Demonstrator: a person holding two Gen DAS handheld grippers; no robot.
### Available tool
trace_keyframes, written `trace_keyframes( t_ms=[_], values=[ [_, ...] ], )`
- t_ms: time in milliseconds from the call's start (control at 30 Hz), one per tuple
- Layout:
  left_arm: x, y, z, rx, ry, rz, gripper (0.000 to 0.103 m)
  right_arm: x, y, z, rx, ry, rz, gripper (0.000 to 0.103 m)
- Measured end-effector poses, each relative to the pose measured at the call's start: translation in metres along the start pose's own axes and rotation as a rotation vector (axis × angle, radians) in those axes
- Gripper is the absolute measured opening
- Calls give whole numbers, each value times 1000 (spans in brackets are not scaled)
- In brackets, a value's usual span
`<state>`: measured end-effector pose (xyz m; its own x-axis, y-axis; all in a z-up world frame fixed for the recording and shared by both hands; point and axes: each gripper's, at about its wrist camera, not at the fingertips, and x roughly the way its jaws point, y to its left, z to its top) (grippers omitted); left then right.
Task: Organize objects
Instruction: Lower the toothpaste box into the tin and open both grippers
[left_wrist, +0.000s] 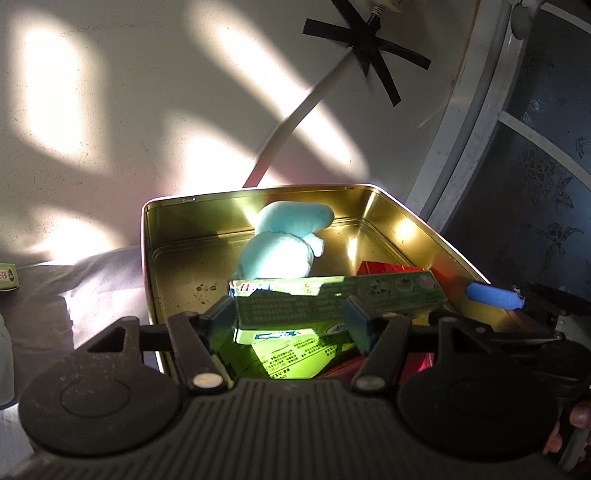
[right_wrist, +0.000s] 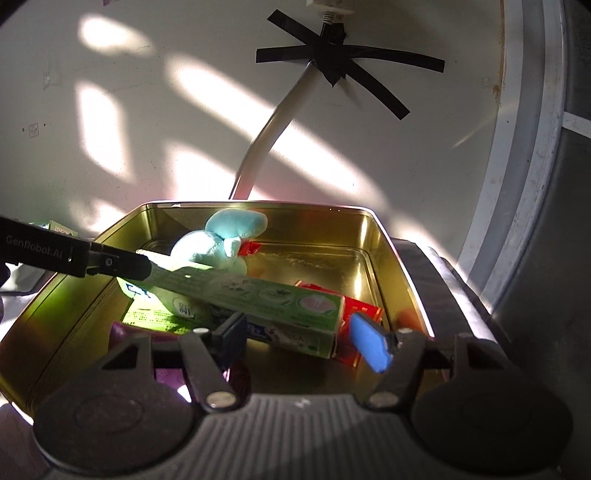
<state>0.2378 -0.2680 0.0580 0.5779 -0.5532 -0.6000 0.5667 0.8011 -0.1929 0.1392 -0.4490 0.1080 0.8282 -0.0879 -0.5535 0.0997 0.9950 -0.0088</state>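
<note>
A gold metal tin holds a light blue plush toy, a red box and a flat green box. My left gripper is shut on a long green toothpaste box and holds it over the tin. My right gripper is open over the tin's near right side, beside the box's right end. Its blue fingertip shows in the left wrist view.
A small green box lies on the grey cloth left of the tin. A white cable taped with black strips runs down the wall behind. A dark patterned panel stands at right.
</note>
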Motion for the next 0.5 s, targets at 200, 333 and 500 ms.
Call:
trace_keyframes(
  t_ms=[200,333,500],
  values=[
    [-55,-24,-24,86,-56,56,67,-56,5,-18,118,-124,37,64],
    [-90,-36,-50,136,-87,87,67,-91,16,-41,190,-173,58,64],
    [-116,-34,-84,149,-94,149,68,-116,36,-67,235,-177,97,64]
  ],
)
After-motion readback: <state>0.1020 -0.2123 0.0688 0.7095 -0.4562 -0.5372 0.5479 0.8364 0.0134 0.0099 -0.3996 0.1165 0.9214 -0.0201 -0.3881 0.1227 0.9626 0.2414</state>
